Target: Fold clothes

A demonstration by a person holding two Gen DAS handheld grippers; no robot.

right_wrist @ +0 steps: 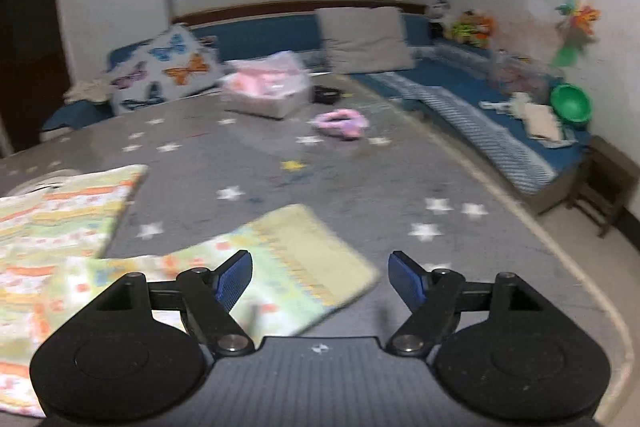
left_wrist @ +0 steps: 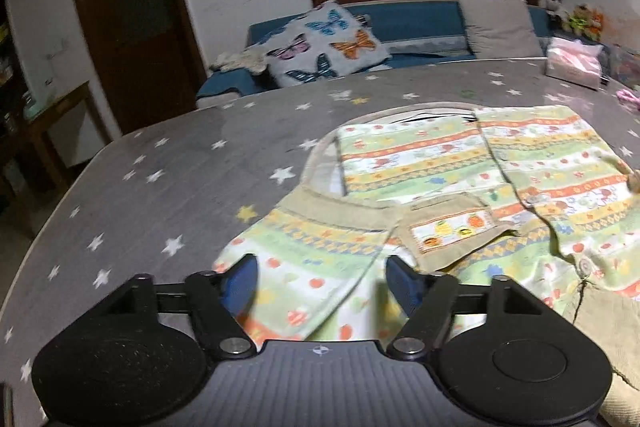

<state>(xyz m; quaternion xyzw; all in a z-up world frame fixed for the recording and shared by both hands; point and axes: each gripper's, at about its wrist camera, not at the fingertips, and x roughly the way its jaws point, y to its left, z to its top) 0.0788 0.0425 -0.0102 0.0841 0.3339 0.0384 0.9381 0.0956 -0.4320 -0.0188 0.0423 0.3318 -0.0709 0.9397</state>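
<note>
Now both claws stand apart, gripping nothing: the left claw (left_wrist: 320,279) hangs above the garment (left_wrist: 440,163), the right claw (right_wrist: 320,279) above its sleeve (right_wrist: 296,267).

Garment (left_wrist: 460,187) on table (left_wrist: 180,167), sofa (left_wrist: 408,23) behind

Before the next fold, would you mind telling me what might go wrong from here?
1. Both claws, left and right, are open and hold nothing, so a pinch may catch only one layer of the striped garment.
2. Its loose pocket flap could bunch inside a fold.
3. The sleeve lies near the table edge and might slide off.
</note>
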